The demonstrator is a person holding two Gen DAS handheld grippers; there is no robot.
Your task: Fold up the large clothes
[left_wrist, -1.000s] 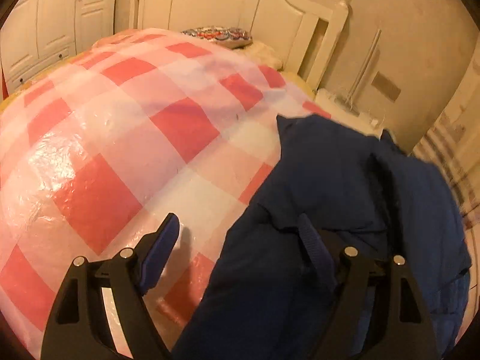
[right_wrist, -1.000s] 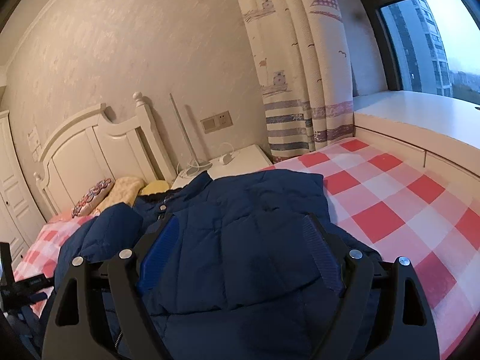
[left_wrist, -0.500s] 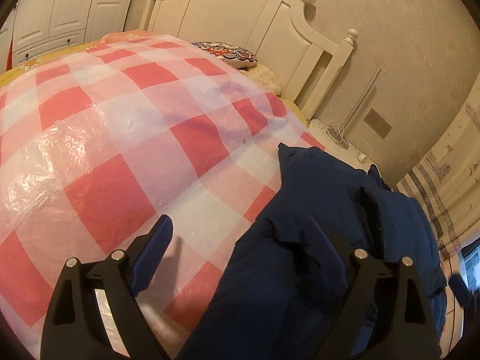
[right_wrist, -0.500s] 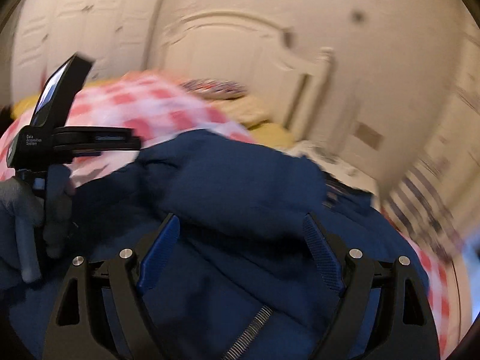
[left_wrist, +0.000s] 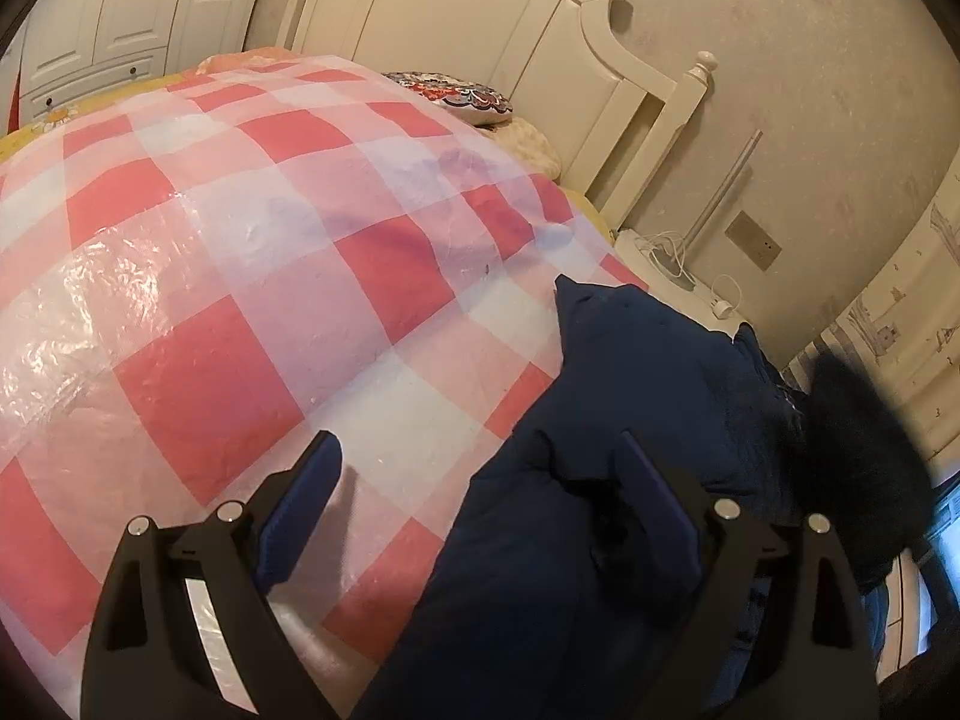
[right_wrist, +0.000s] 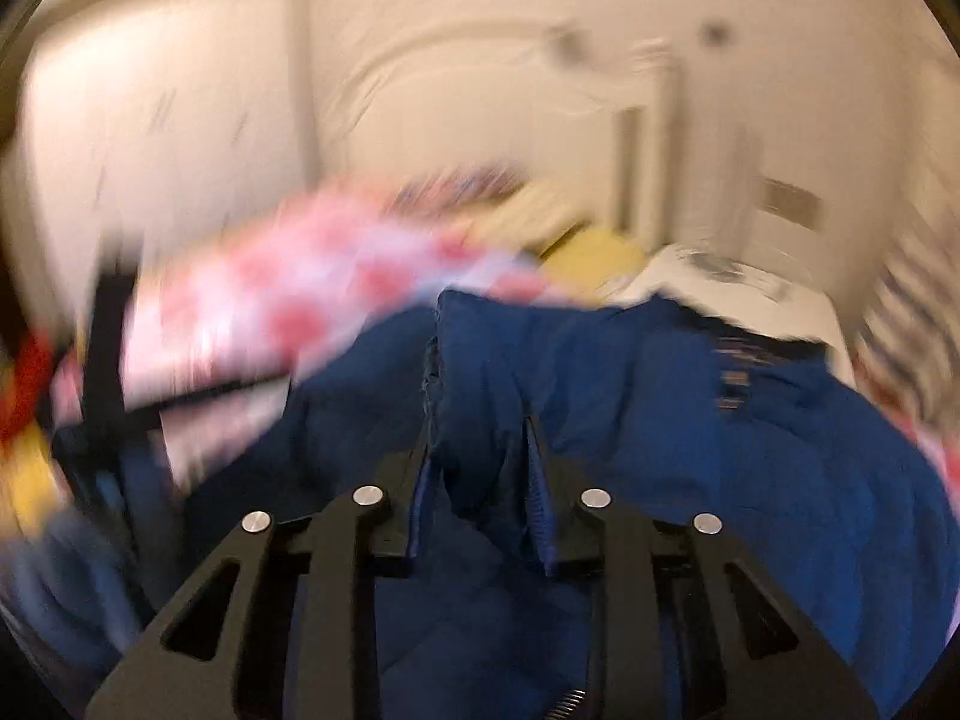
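Observation:
A dark blue padded jacket [left_wrist: 648, 372] lies crumpled on the right side of a bed covered by a red and white checked sheet [left_wrist: 252, 276]. My left gripper [left_wrist: 480, 441] straddles the jacket's left edge, one finger over the sheet and the other over the cloth. Its jaws are opening and the pads press on nothing. The right wrist view is motion-blurred. There my right gripper [right_wrist: 480, 429] is closing, with a raised fold of the jacket [right_wrist: 600, 372] pinched between its pads. A dark blurred shape [left_wrist: 852, 444] hangs at the jacket's right end.
A cream headboard [left_wrist: 528, 48] stands at the far end, with a patterned cushion [left_wrist: 462, 97] before it. A white nightstand [left_wrist: 666, 264] with cables sits right of the bed, by a striped curtain [left_wrist: 900, 324]. White wardrobe doors [left_wrist: 132, 18] stand at the far left.
My right gripper swung left across the jacket and closed on a fold of it; its view became blurred. My left gripper's jaws widened a little, and it shifted slightly before holding still.

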